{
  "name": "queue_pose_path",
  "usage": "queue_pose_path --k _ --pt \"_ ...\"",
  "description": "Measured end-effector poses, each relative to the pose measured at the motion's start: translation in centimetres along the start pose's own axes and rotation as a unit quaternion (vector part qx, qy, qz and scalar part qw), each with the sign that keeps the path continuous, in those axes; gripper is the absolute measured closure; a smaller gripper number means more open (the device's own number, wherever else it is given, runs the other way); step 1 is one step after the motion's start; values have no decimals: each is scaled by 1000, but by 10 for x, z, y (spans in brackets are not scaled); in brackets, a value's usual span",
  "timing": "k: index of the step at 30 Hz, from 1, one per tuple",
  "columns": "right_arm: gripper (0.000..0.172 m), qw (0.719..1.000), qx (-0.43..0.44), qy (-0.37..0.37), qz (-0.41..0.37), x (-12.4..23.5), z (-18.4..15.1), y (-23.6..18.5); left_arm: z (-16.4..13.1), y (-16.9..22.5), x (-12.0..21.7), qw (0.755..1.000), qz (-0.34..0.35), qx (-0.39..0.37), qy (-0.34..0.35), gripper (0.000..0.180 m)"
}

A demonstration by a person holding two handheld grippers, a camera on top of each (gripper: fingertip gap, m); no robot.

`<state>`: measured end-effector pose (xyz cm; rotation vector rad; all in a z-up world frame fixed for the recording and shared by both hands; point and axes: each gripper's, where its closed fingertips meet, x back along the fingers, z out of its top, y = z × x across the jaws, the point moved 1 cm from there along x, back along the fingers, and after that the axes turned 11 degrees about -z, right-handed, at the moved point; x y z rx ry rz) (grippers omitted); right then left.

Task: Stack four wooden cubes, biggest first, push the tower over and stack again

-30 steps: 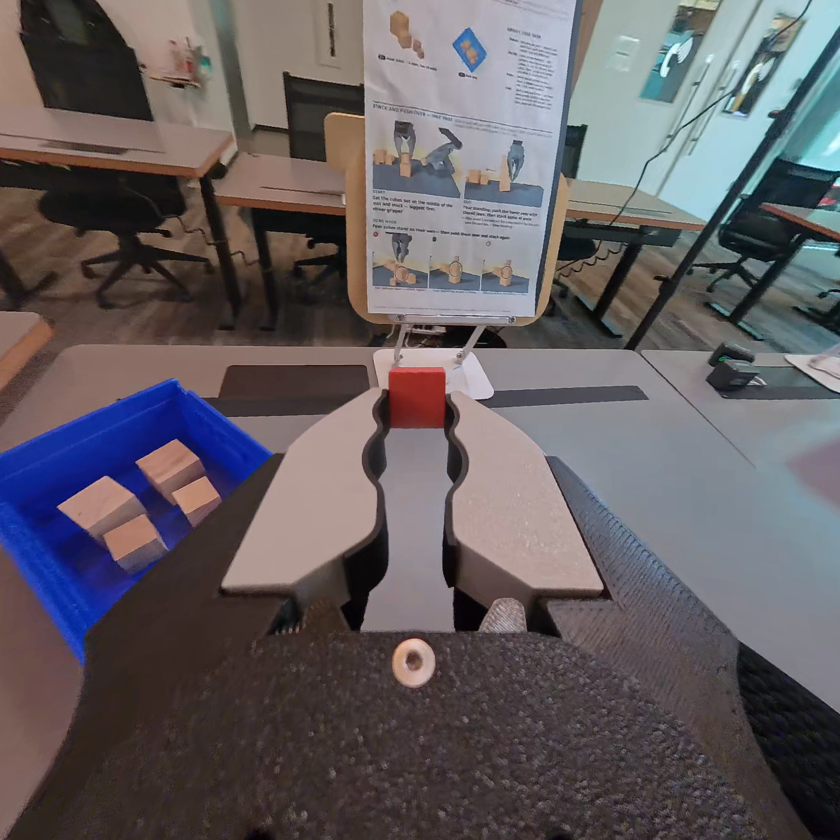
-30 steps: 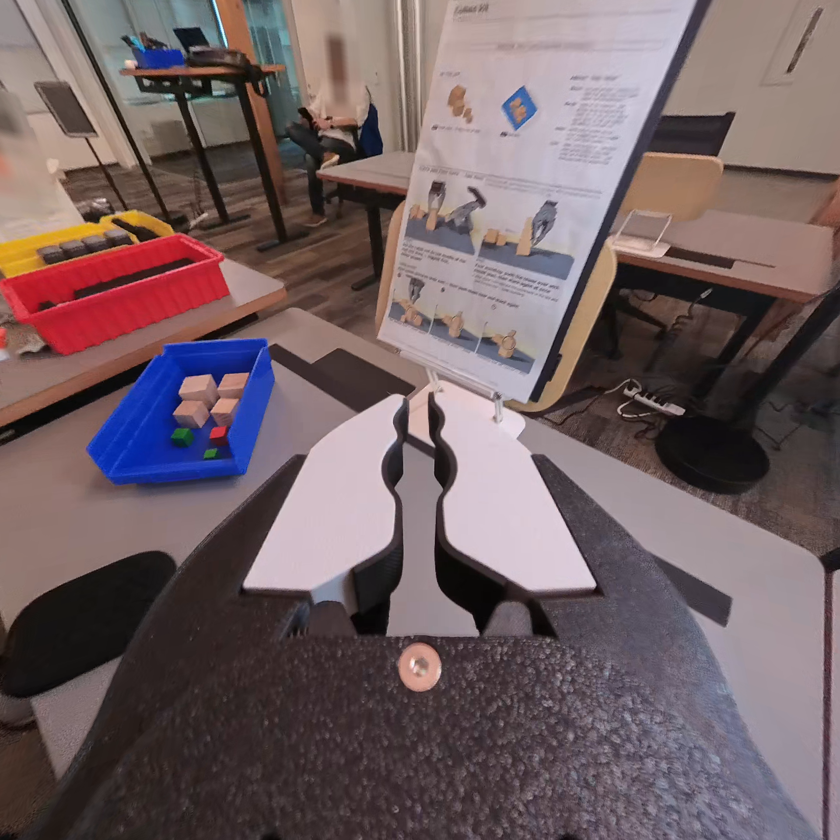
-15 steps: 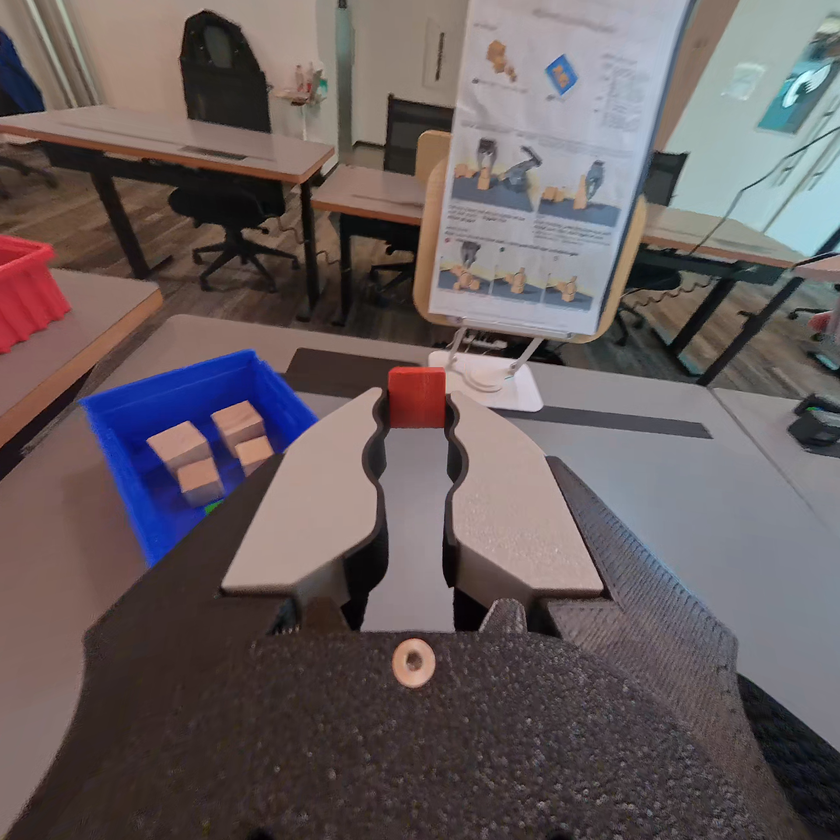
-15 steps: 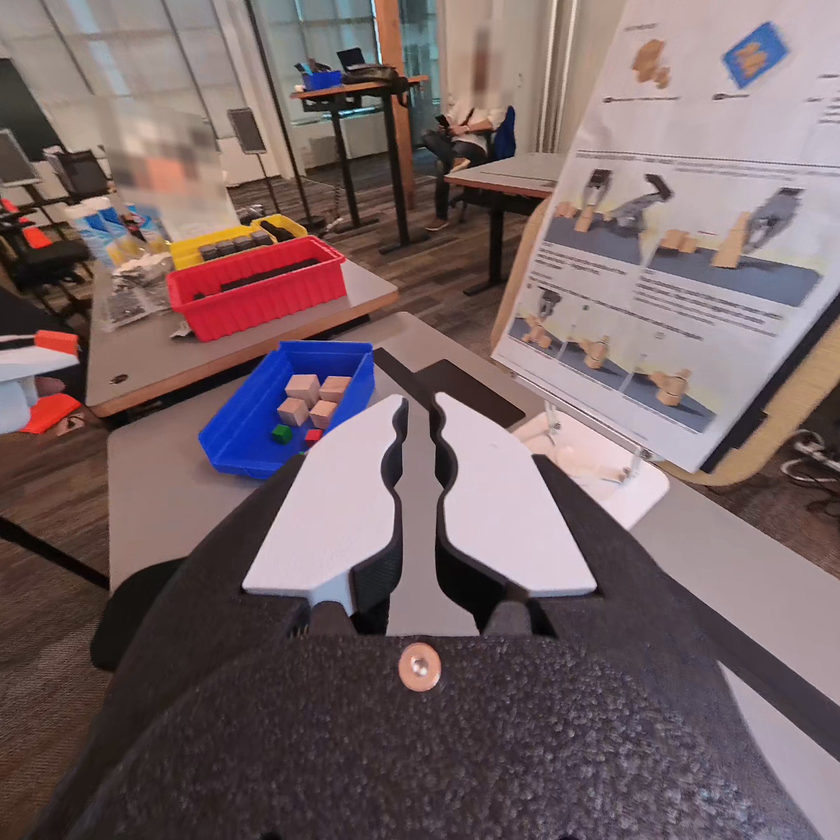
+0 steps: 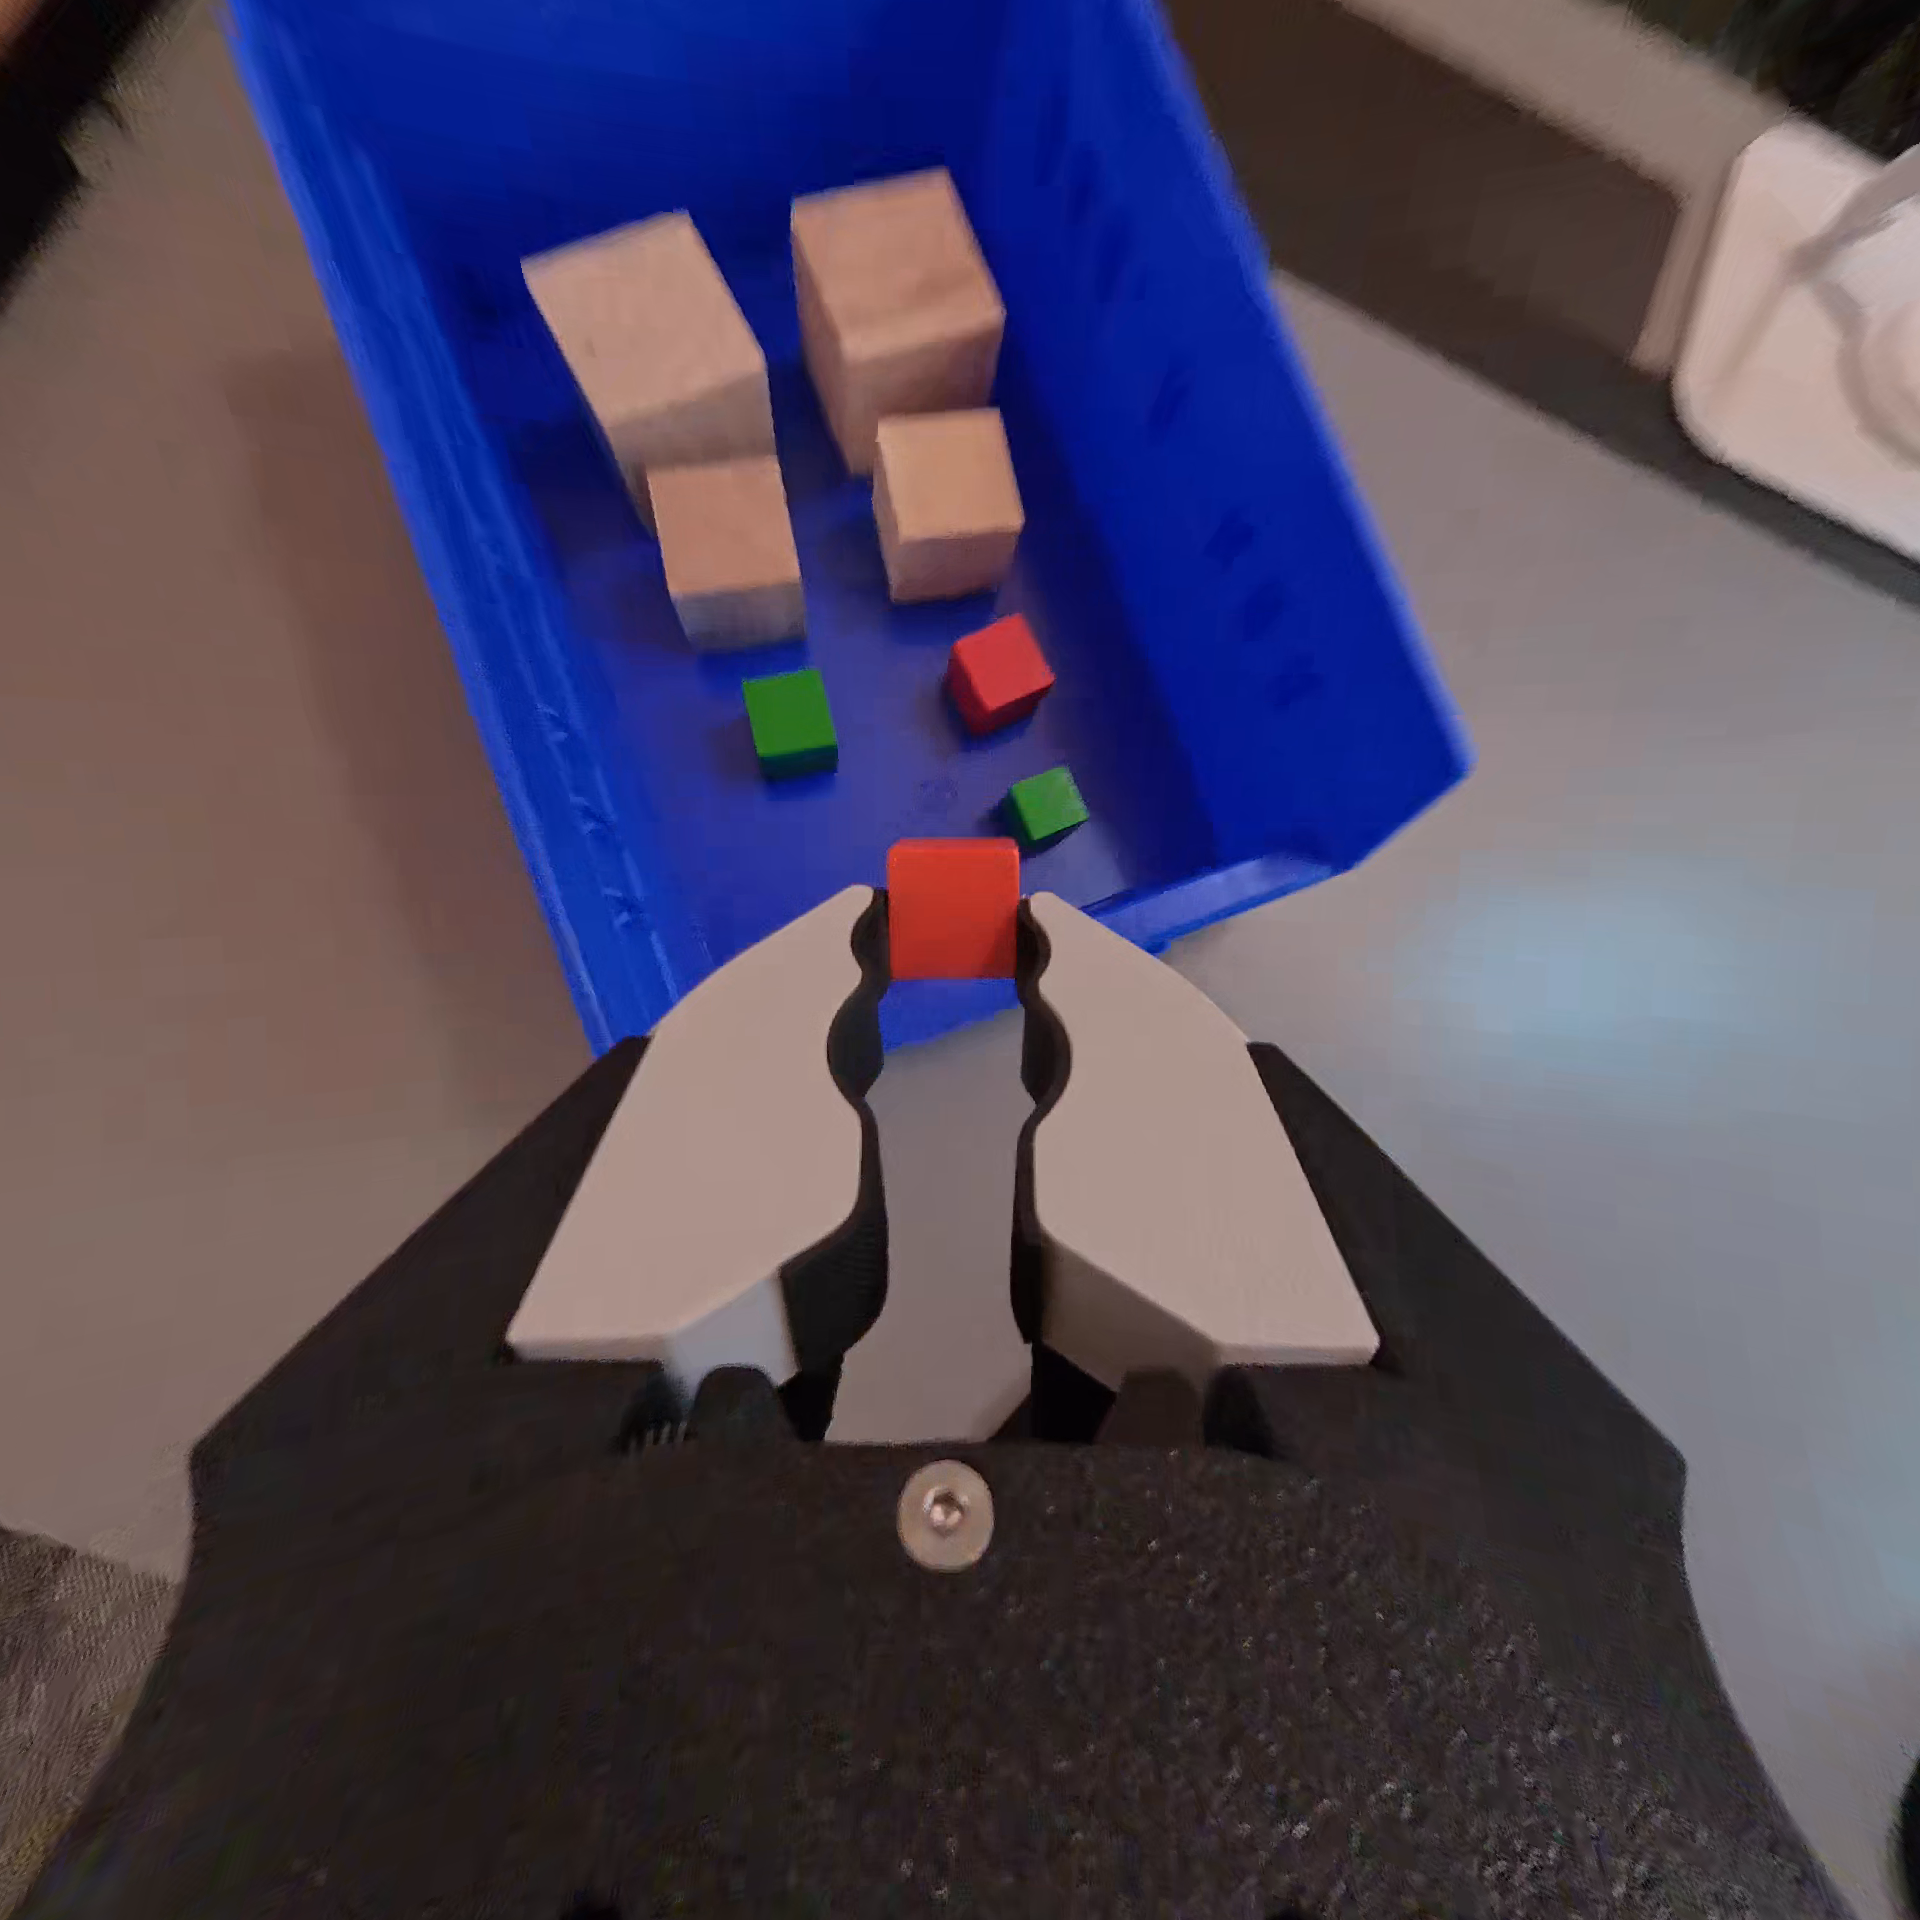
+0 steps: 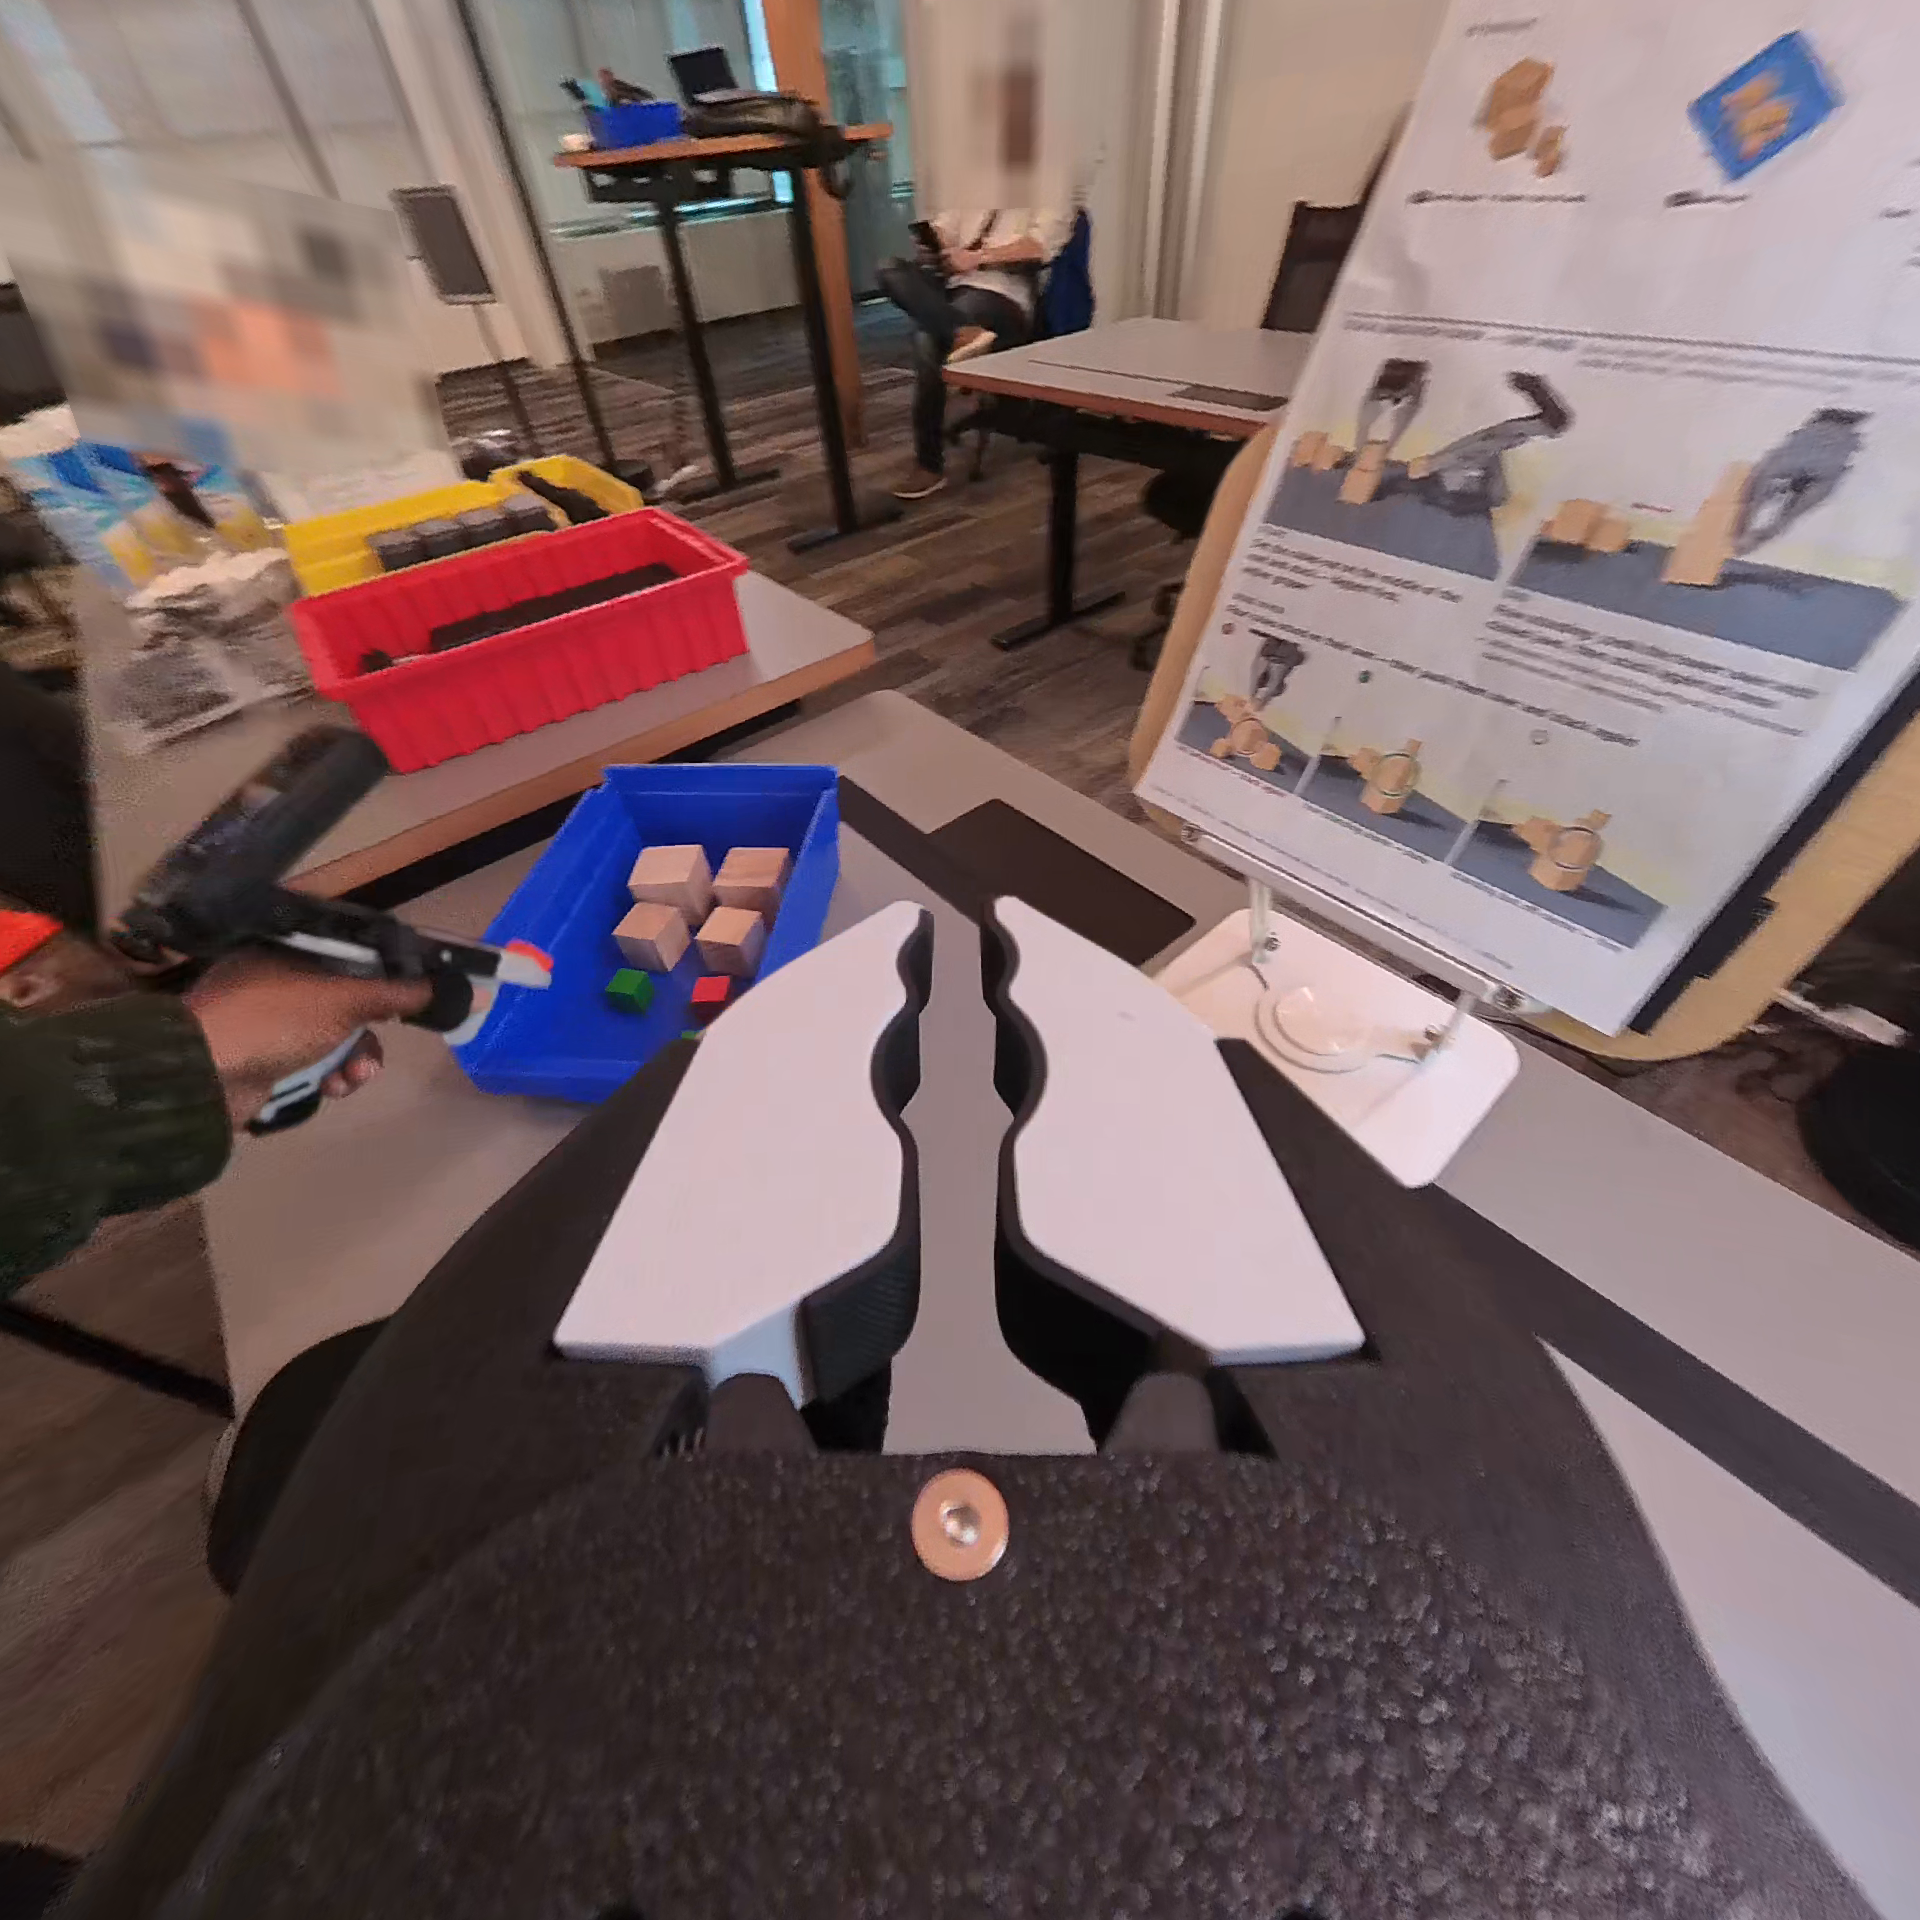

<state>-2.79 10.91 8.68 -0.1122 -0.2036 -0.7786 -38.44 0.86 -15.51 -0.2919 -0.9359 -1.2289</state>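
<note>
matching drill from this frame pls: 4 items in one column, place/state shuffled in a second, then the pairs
Items
1. left gripper
2. right gripper
3. wooden cubes
4. red bin

States
A. on the neighbouring table
B. pads pressed on a red cube, over the near end of the blue bin
C. jaws slightly apart, nothing between them
D. four together at the blue bin's far end

Pairs: 1-B, 2-C, 3-D, 4-A
</note>
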Motion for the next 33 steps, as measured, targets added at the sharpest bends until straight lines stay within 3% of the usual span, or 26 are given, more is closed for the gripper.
queue_pose_path --k 4,12,20,26,30,33 --pt "164 998 -5 -4 -66 22 1 -5 -22 -28 -49 995 28 9 -99 158" --pt "164 995 -2 -8 -95 30 -7 1 -36 -51 -93 975 75 84 -191 158" --pt "164 998 -14 -12 -64 28 -10 16 -40 -61 -106 961 103 177 -186 158" --pt "164 999 -21 -9 -49 23 -9 23 -41 -61 -105 957 99 194 -190 151" --pt "164 999 -23 1 -42 19 -3 22 -35 -54 -97 967 94 163 -170 151" --pt "164 999 -19 2 -34 16 0 14 -18 -44 -82 982 82 119 -119 160"
